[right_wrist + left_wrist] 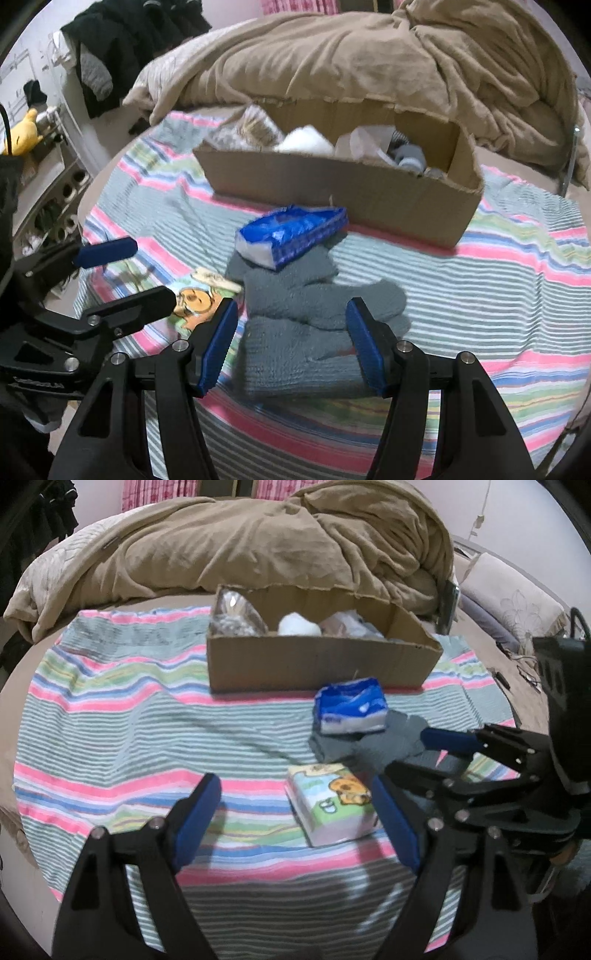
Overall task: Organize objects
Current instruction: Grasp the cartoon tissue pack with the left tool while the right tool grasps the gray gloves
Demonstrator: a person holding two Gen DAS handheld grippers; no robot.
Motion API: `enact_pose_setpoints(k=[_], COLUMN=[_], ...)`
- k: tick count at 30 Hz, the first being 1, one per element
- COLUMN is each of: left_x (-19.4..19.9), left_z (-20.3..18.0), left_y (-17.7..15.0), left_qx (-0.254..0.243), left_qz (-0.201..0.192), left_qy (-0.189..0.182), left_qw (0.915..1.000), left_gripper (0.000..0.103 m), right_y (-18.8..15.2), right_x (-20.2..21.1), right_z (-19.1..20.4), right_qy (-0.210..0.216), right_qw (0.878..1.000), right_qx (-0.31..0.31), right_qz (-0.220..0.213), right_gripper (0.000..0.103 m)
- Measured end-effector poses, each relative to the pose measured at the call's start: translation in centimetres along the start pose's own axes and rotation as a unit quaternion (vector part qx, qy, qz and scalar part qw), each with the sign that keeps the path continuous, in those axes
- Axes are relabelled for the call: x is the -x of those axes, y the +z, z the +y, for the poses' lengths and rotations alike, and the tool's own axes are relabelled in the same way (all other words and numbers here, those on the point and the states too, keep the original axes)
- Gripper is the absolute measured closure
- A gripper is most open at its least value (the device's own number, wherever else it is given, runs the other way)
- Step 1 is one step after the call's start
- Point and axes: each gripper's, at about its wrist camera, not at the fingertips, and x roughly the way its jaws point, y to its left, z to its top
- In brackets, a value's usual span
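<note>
A cartoon-printed tissue pack [334, 803] lies on the striped cloth [122, 731], just inside my open left gripper [295, 808], close to its right finger. A grey knit glove [306, 325] lies between the fingers of my open right gripper [291, 339]. A blue tissue pack [291, 236] rests on the glove's far end, in front of the cardboard box [340, 192]. The box also shows in the left wrist view [314, 661] and holds several items. The right gripper [413, 746] reaches in from the right in the left wrist view. The blue pack [349, 710] and glove [369, 746] show there too.
A brown blanket [280, 542] is heaped behind the box. Dark clothes [122, 44] hang at the back left. A yellow plush toy [26, 129] sits on a shelf at the far left. The cloth's edges drop off to the left and front.
</note>
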Motion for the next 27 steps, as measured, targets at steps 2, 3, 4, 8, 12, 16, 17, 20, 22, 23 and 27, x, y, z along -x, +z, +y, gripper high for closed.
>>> enact_pose_setpoints(k=[2, 3, 4, 8, 12, 16, 17, 20, 22, 23, 27], left_x=[-0.3, -0.5, -0.6, -0.9, -1.4, -2.4, -2.6, -2.3, -2.0, -1.9, -2.4], left_z=[0.0, -0.1, -0.1, -0.3, -0.8, -0.9, -0.9, -1.4, -2.0, -2.3, -3.0], left_y=[-0.1, -0.2, -0.3, -0.3, -0.2, -0.2, -0.2, -0.1, 0.0, 0.0, 0.1], left_qx=[-0.002, -0.002, -0.002, -0.007, -0.018, -0.018, -0.016, -0.025, -0.034, -0.038, -0.055], left_qz=[0.005, 0.007, 0.009, 0.013, 0.017, 0.027, 0.029, 0.027, 0.025, 0.026, 0.03], left_qy=[0.001, 0.001, 0.0, 0.001, 0.001, -0.011, -0.013, -0.006, -0.008, -0.009, -0.001], left_qw=[1.0, 1.0, 1.0, 0.9999, 0.9997, 0.9994, 0.9994, 0.9993, 0.9991, 0.9989, 0.9981], left_gripper=[0.019, 0.019, 0.019, 0.019, 0.019, 0.019, 0.018, 0.019, 0.019, 0.019, 0.019], right_y=[-0.1, -0.2, -0.3, -0.8, -0.9, -1.3, -1.4, -1.8, -2.0, -2.1, -2.2], right_x=[-0.6, -0.9, -1.2, -2.3, -1.8, -0.9, -0.7, 0.1, 0.8, 1.2, 2.4], right_z=[0.0, 0.0, 0.0, 0.7, 0.3, -0.2, -0.3, -0.7, -1.3, -1.6, -2.7], right_qy=[-0.001, -0.001, -0.002, -0.016, -0.008, -0.003, -0.001, 0.0, -0.002, -0.004, -0.009], right_qw=[1.0, 1.0, 1.0, 0.999, 0.999, 0.999, 0.999, 1.0, 1.0, 1.0, 1.0], right_qx=[0.002, 0.003, 0.005, 0.03, 0.027, 0.027, 0.027, 0.025, 0.019, 0.016, 0.0], right_qz=[0.007, 0.011, 0.018, 0.038, 0.029, 0.022, 0.021, 0.016, 0.012, 0.009, -0.003], right_gripper=[0.039, 0.039, 0.039, 0.039, 0.045, 0.052, 0.053, 0.053, 0.053, 0.053, 0.053])
